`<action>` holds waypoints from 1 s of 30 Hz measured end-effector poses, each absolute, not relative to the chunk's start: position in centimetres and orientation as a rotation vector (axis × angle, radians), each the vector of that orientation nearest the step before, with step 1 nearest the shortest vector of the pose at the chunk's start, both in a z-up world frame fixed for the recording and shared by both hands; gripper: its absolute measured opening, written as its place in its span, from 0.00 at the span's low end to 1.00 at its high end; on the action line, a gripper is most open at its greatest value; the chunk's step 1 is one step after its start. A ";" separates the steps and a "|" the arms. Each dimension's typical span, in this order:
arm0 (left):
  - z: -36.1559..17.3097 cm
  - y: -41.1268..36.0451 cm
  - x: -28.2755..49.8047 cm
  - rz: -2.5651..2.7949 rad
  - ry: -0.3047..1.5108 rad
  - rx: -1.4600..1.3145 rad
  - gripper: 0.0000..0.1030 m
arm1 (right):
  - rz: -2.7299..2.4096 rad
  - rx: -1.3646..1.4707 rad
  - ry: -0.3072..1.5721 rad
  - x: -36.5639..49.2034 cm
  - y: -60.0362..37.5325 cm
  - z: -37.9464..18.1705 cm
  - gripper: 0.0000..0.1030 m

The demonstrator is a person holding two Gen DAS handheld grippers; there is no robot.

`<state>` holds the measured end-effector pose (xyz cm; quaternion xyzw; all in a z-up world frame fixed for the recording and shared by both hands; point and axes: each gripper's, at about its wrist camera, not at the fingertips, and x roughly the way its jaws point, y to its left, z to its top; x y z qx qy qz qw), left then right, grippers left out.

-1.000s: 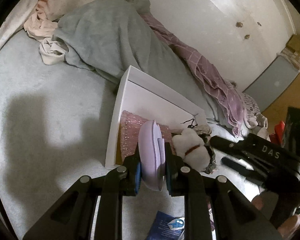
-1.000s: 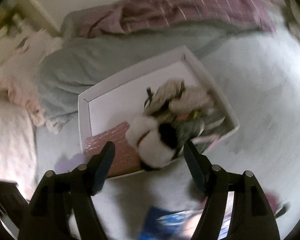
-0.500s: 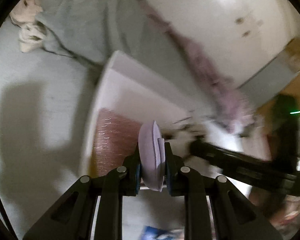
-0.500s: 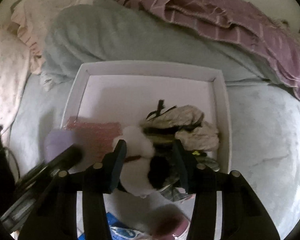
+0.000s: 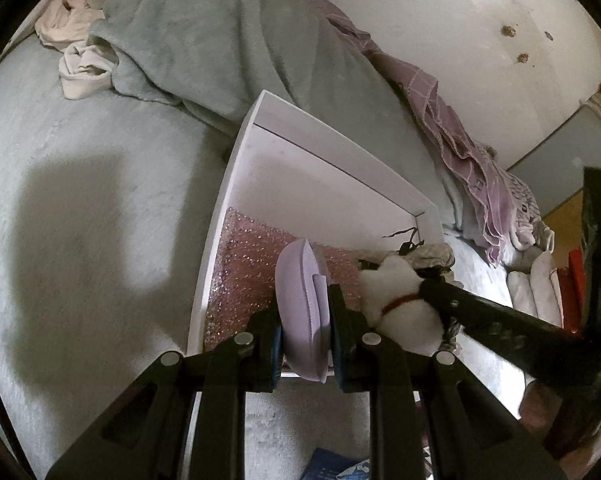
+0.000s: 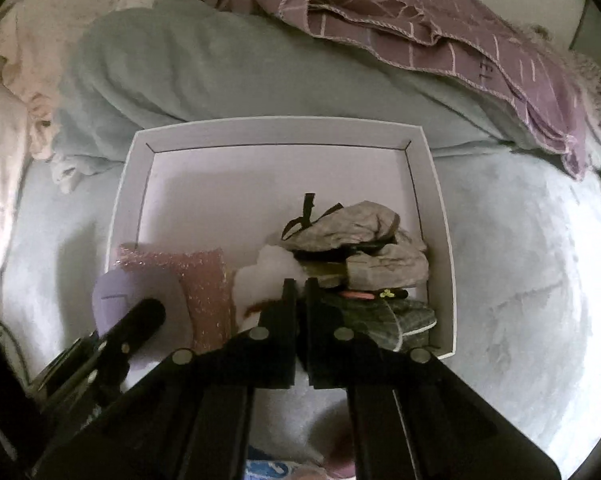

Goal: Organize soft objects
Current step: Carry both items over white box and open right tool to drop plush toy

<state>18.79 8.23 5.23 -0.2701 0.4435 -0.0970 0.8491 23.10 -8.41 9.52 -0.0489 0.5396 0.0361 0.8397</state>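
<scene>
I saw the white tray (image 6: 436,216) lying on the bed (image 6: 520,264), mid-frame. Inside it, a glittery pink pouch (image 6: 204,280) lay at lower left, a white plush toy (image 6: 268,276) sat centre, and crumpled grey-beige cloths (image 6: 364,248) were piled at right. My left hand-held gripper (image 5: 305,344) clamped a lilac pad (image 5: 300,312) over the tray's near edge. My right hand-held gripper (image 6: 301,296) had its jaws closed together against the plush; whether they pinched it, I couldn't tell. A grey-green blanket (image 6: 220,68) and purple checked throw (image 6: 440,40) bunched behind the tray.
</scene>
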 end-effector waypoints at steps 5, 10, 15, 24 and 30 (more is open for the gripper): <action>5.2 8.6 18.6 -0.204 0.933 -0.574 0.17 | 0.016 -0.258 1.065 22.2 -5.4 8.8 0.05; 5.3 8.2 18.5 -0.218 0.925 -0.561 0.17 | 0.021 -0.223 1.056 21.9 -5.6 8.5 0.05; 5.1 8.4 18.5 -0.232 0.920 -0.582 0.17 | 0.092 -0.066 1.071 21.8 -8.4 7.5 0.05; 4.9 8.6 18.5 -0.231 0.913 -0.598 0.17 | 0.172 0.151 1.017 20.8 -11.1 6.5 0.05; 5.5 8.7 18.3 -0.250 0.888 -0.610 0.17 | 0.212 0.211 0.940 19.7 -12.2 7.0 0.07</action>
